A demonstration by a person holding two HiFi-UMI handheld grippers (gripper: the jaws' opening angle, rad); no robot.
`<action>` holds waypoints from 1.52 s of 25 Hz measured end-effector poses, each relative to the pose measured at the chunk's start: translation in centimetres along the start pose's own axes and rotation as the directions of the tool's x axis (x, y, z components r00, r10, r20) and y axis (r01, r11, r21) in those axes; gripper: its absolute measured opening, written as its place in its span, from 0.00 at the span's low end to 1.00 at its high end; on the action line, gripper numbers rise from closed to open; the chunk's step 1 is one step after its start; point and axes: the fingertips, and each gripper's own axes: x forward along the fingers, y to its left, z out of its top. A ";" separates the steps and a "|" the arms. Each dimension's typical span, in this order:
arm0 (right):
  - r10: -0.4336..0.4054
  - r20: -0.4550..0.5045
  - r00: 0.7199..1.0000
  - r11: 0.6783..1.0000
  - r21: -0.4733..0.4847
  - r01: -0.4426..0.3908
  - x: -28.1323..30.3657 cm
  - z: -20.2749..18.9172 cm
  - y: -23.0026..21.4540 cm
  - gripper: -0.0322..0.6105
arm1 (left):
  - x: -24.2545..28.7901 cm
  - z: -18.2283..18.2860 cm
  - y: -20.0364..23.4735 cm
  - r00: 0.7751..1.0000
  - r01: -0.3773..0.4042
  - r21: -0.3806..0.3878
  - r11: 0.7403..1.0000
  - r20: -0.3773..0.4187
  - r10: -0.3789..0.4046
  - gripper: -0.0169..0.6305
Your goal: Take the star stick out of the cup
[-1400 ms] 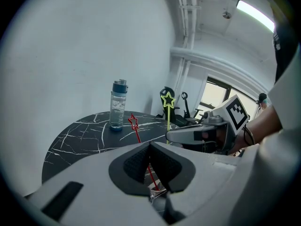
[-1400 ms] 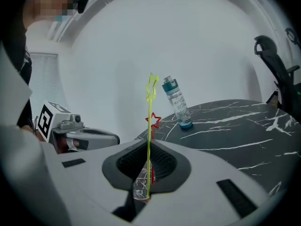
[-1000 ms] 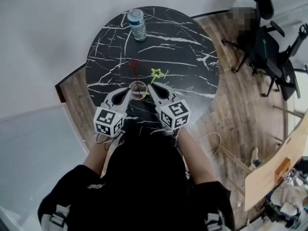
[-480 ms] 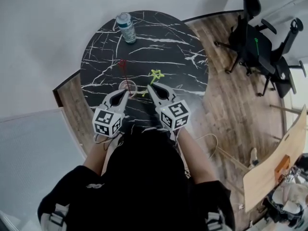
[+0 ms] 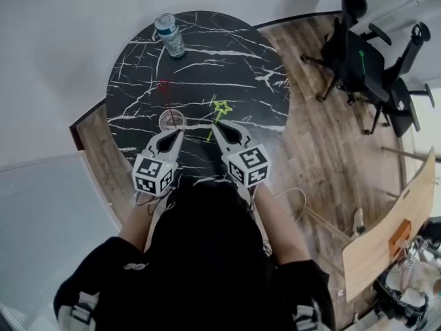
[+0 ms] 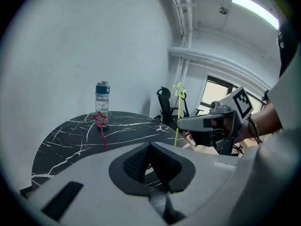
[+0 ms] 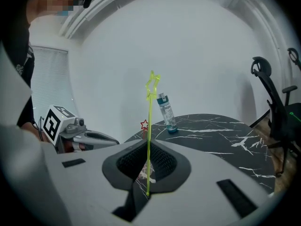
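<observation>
Clenched on the yellow star stick (image 5: 219, 111), my right tongs (image 5: 215, 126) are lifting it to 3 o'clock of the cup (image 5: 171, 120), newly clear of it, so the extraction looks done, while my left tongs (image 5: 178, 134) are hovering closed and empty at its 6 o'clock.

**Left gripper view: a round black marble table (image 6: 66, 135) seen over the gripper's own jaws.**
At 6 o'clock the left gripper (image 6: 150, 145) has its jaws together, with nothing visible between them. At 4 o'clock the right gripper (image 6: 181, 123) pinches a yellow star stick (image 6: 178, 114) upright, its star at 2 o'clock. A red star stick (image 6: 100, 126) leans at 8 o'clock, its foot hidden behind the left jaw. A bottle (image 6: 102, 102) stands at 9 o'clock near the table's far edge. An office chair (image 6: 164, 105) shows just right of centre.
</observation>
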 end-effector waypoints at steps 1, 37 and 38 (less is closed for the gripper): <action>-0.001 -0.012 1.000 1.000 -0.004 0.001 -0.1 -0.4 0.0 0.06 | 0.1 -0.3 -0.2 1.000 0.000 -0.004 1.000 -0.004 0.000 0.02; -0.024 -0.407 0.913 0.997 0.056 0.052 1.5 -15.0 -1.5 0.07 | 1.8 -13.1 0.0 0.983 -0.055 -0.219 0.974 -0.182 0.014 0.02; -0.026 -0.415 0.909 0.997 0.061 0.056 1.6 -15.4 -1.5 0.07 | 1.7 -13.3 0.1 0.982 -0.055 -0.221 0.974 -0.188 0.012 0.02</action>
